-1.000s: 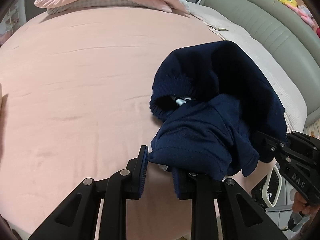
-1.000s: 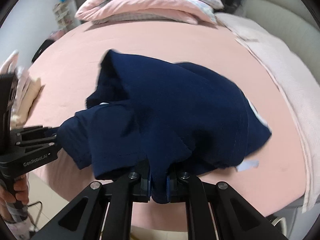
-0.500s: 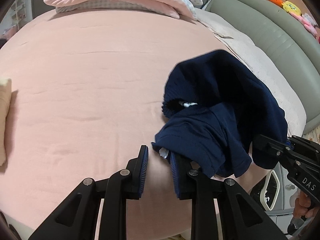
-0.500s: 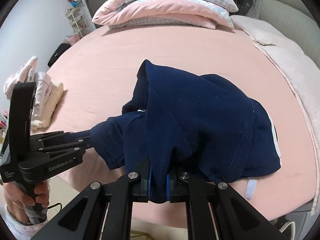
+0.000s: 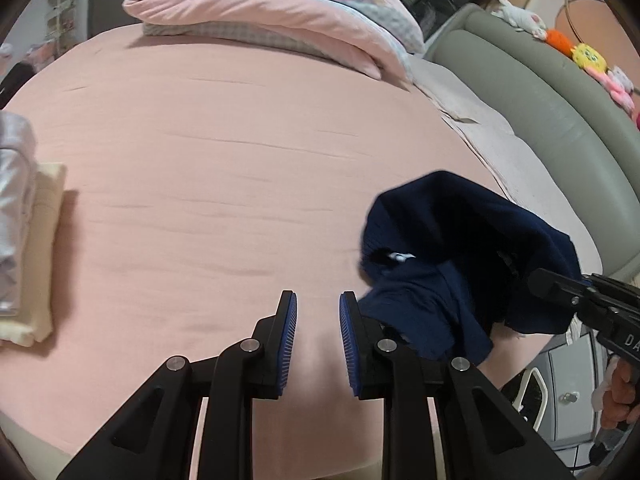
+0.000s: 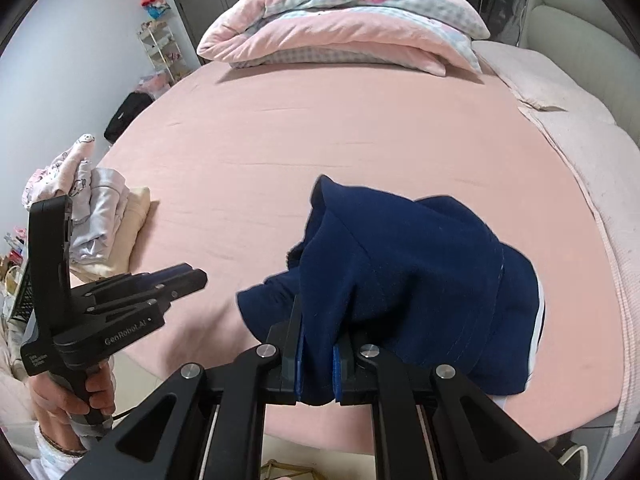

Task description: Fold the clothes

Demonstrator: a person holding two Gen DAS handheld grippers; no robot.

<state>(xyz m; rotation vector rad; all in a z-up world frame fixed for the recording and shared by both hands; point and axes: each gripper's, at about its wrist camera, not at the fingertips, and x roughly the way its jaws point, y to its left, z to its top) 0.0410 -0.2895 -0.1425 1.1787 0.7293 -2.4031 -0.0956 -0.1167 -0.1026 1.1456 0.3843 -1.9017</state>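
A navy garment (image 6: 420, 280) hangs bunched from my right gripper (image 6: 316, 360), which is shut on a fold of it above the pink bed sheet (image 6: 320, 120). A white stripe shows at the garment's right edge. In the left wrist view the same navy garment (image 5: 460, 260) droops to the right, with the right gripper (image 5: 536, 280) reaching into it from the side. My left gripper (image 5: 318, 320) stands with a narrow gap and only the sheet (image 5: 200, 160) showing between its blue pads. From the right wrist view the left gripper (image 6: 200, 278) is a little left of the cloth, apart from it.
A stack of folded clothes (image 6: 100, 220) sits at the bed's left edge, also visible as the stack (image 5: 24, 240). A folded pink duvet (image 5: 260, 8) lies at the back. A grey headboard (image 5: 540, 92) with plush toys runs along the right, above a pale blanket strip (image 6: 580, 160).
Both grippers rose and drew back from the bed. The navy cloth came off the left gripper's right finger; that gripper shifted left, and the garment now hangs from the right gripper alone.
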